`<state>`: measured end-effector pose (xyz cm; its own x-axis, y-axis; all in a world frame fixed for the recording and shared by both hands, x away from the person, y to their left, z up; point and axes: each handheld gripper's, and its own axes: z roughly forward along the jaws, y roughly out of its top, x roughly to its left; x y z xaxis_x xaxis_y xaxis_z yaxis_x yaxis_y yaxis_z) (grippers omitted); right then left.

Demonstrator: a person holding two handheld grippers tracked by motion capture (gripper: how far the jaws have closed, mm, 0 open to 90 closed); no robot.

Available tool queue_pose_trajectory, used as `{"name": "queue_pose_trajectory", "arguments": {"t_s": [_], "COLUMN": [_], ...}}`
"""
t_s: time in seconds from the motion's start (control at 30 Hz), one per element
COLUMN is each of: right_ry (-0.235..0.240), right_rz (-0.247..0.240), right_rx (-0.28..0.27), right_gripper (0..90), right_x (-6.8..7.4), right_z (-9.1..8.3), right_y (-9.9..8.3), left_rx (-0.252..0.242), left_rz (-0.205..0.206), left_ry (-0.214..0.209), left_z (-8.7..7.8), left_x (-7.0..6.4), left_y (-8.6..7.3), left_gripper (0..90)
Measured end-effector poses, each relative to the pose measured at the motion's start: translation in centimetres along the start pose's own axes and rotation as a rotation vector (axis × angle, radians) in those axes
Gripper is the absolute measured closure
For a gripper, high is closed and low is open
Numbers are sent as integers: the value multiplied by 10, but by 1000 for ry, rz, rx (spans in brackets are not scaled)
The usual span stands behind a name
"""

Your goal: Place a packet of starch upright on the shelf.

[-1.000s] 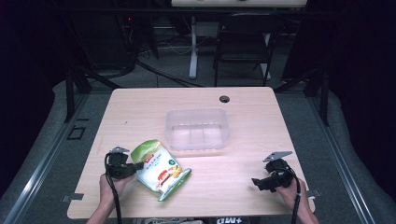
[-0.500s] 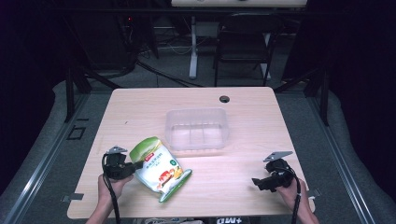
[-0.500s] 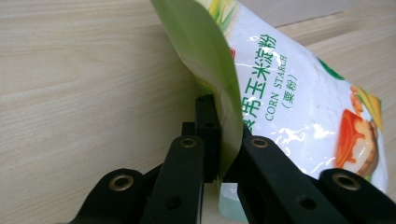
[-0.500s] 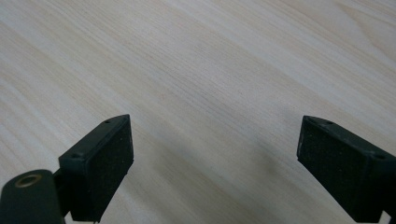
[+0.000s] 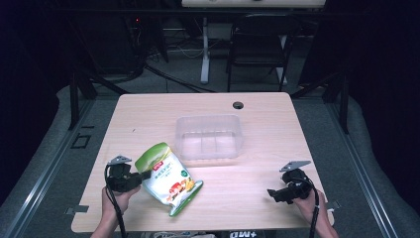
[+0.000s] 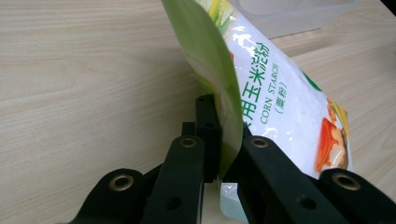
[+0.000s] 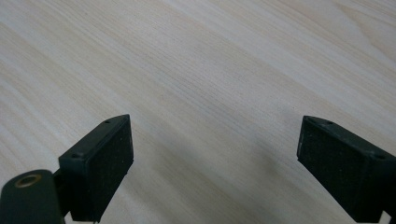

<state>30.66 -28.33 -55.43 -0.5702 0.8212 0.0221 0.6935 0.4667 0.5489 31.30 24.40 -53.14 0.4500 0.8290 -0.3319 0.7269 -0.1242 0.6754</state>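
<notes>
A green and white bag of corn starch (image 5: 166, 176) lies tilted on the wooden table (image 5: 148, 119), its left edge raised. My left gripper (image 5: 141, 177) is shut on that edge of the bag (image 6: 261, 88); in the left gripper view the black jaws pinch the green seam, with the left gripper (image 6: 226, 154) low over the wood. A clear plastic bin (image 5: 210, 136) stands just behind the bag. My right gripper (image 5: 271, 192) rests open near the table's front right, and in the right gripper view the right gripper (image 7: 215, 172) has only bare wood between its pads (image 7: 112, 163).
A round cable hole (image 5: 238, 105) sits at the table's far edge. A dark chair (image 5: 260, 44) and a white desk leg (image 5: 204, 49) stand beyond the table. Black cables trail from both grippers toward the front edge.
The bag has shifted slightly in the left gripper's hold. The right gripper has stayed in place.
</notes>
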Motion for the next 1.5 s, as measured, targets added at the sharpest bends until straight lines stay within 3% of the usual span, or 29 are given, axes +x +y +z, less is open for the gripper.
{"name": "queue_pose_trajectory", "arguments": {"t_s": [0.17,0.37,0.73,1.0,1.5], "right_ry": [-2,-1,-2,2,-13], "right_rz": [1,1,0,3,2], "right_rx": [-2,-2,-1,-2,1], "right_gripper": [101,101,102,102,102], "right_x": [0,0,0,0,-1], "right_z": [0,0,0,0,0], "right_y": [0,0,0,0,0], "left_rx": [-7,-40,-72,-93,-89], "left_rz": [8,8,0,-11,32], "left_ry": [19,-8,-63,-126,-212], "left_z": [-5,-13,-25,-32,-43], "left_x": [-7,-14,-22,-23,-35], "left_y": [2,2,6,10,21], "left_gripper": [895,895,897,897,898]}}
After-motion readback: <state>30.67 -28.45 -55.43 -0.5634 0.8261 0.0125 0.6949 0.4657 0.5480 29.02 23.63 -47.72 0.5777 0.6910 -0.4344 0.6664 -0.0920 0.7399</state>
